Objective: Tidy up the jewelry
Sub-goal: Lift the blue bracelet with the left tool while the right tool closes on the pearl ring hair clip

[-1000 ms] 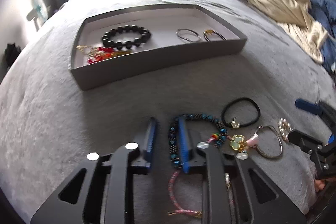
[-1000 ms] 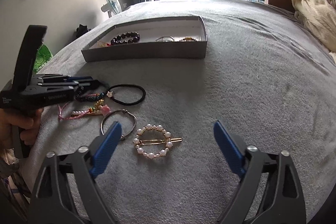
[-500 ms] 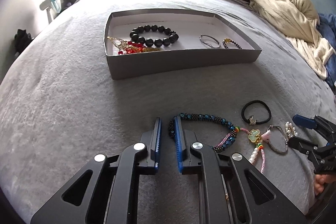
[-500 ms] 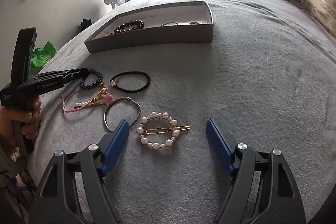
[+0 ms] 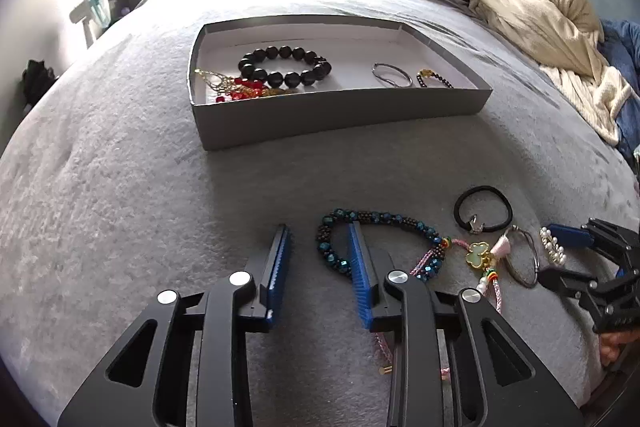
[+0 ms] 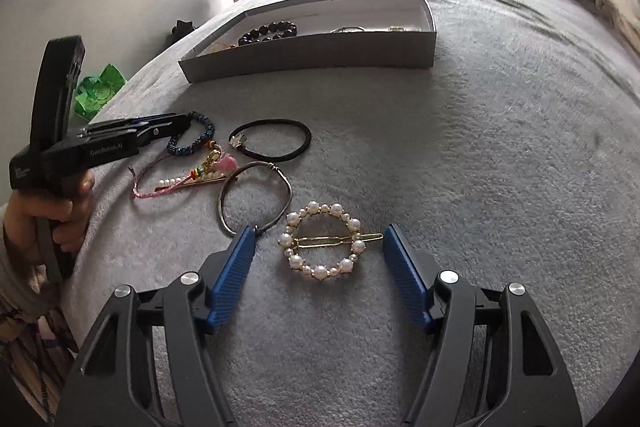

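A grey tray on the bed holds a black bead bracelet, a red and gold piece, a thin ring bangle and a small dark bracelet. My left gripper is open; its right finger lies inside the loop of a blue bead bracelet, which sits on the blanket. My right gripper is open with a pearl ring hair clip between its fingers. The tray also shows in the right wrist view.
On the blanket lie a black hair tie, a metal bangle and a pink cord charm bracelet. A cream blanket heap lies at the far right. A fan stands by the wall.
My left gripper has opened wider around the blue bracelet's left end. My right gripper has moved forward and lower, and the pearl clip now lies between its fingers.
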Available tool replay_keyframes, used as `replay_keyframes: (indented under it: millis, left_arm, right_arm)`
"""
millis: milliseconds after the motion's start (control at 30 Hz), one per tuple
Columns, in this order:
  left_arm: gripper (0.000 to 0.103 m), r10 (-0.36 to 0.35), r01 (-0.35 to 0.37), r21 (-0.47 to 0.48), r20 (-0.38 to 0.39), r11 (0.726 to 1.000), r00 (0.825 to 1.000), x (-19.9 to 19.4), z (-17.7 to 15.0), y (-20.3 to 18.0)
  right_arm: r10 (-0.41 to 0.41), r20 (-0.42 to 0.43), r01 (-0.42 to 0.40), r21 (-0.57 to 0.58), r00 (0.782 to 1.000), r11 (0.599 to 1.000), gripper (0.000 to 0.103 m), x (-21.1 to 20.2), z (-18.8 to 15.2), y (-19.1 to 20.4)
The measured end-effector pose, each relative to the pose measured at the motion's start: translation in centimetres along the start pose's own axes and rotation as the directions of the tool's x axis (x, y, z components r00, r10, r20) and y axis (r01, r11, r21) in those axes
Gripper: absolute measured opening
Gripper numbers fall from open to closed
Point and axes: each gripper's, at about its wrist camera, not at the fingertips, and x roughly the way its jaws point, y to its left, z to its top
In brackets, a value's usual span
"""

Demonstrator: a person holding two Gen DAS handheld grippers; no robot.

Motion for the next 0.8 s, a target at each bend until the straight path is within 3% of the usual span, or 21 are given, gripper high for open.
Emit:
replay_keyframes:
  millis: [167, 333, 800]
  left_arm:
    - [0.032, -0.005, 0.005, -0.004, 0.003, 1.000, 1.000, 0.0, 0.0, 0.1]
    - [0.035, -0.007, 0.007, -0.003, 0.004, 1.000, 1.000, -0.1, 0.0, 0.1]
    - [0.033, -0.014, 0.014, 0.043, -0.022, 0.999, 1.000, 0.9, 0.7, -0.7]
  right_arm:
    - [0.031, 0.000, -0.031, 0.035, 1.000, 0.999, 0.063, 0.1, 0.3, -0.8]
    - [0.015, 0.024, -0.016, 0.052, 1.000, 0.999, 0.053, -0.4, 0.2, -1.0]
    - [0.000, 0.067, -0.003, 0.037, 0.998, 0.999, 0.052, -1.3, -0.3, -0.7]
